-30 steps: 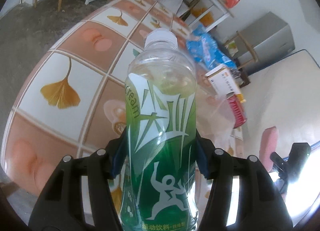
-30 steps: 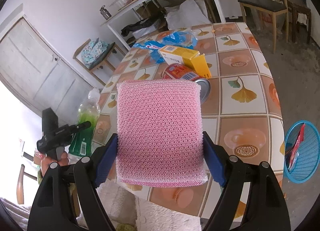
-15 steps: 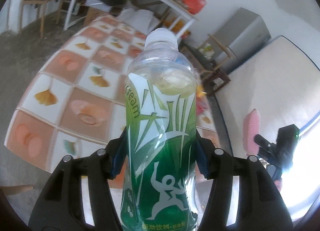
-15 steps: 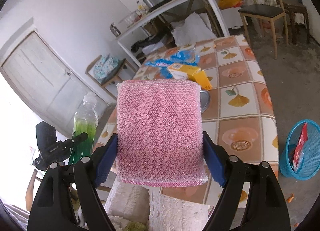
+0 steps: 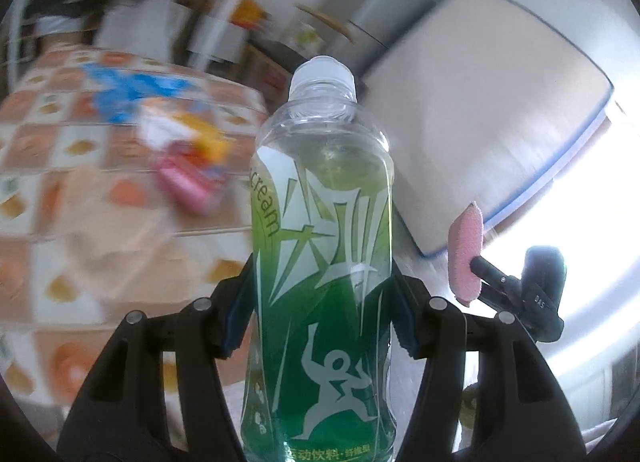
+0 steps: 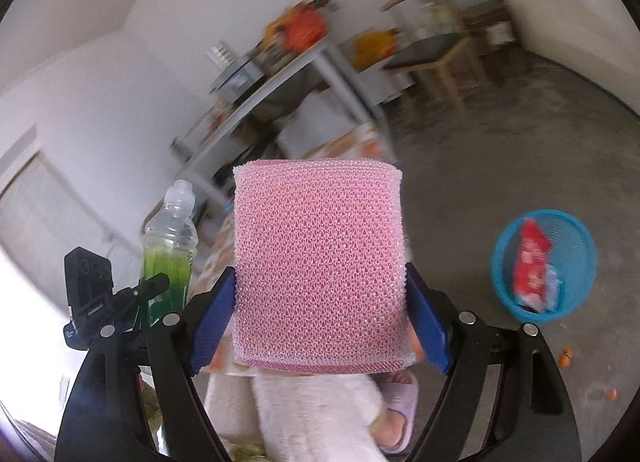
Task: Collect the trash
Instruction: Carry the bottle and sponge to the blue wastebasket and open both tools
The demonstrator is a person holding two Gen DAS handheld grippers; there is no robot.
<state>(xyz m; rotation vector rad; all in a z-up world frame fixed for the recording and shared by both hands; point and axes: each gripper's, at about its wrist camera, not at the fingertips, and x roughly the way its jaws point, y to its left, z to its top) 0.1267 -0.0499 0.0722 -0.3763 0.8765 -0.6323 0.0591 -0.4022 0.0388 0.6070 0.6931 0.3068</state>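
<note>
My left gripper (image 5: 322,310) is shut on a clear plastic bottle (image 5: 324,246) with a green label and a white cap, held upright in the air. My right gripper (image 6: 320,302) is shut on a square pink mesh sponge (image 6: 320,262). In the right wrist view the bottle (image 6: 170,246) and the left gripper (image 6: 154,288) show at the left. In the left wrist view the pink sponge (image 5: 466,258) shows edge-on at the right. A blue mesh basket (image 6: 582,262) with a red wrapper in it stands on the floor at the right.
The table with the ginkgo-pattern cloth (image 5: 80,202) lies blurred to the left, with a blue bag, a yellow box and a red can on it. A person's pale trouser legs and a lilac slipper (image 6: 396,402) are below the sponge. A white bench, chairs and grey floor lie behind.
Both grippers have swung away from the table and risen, each keeping its grip. The table has slid to the left of both views and the blue basket has come nearer in the right wrist view.
</note>
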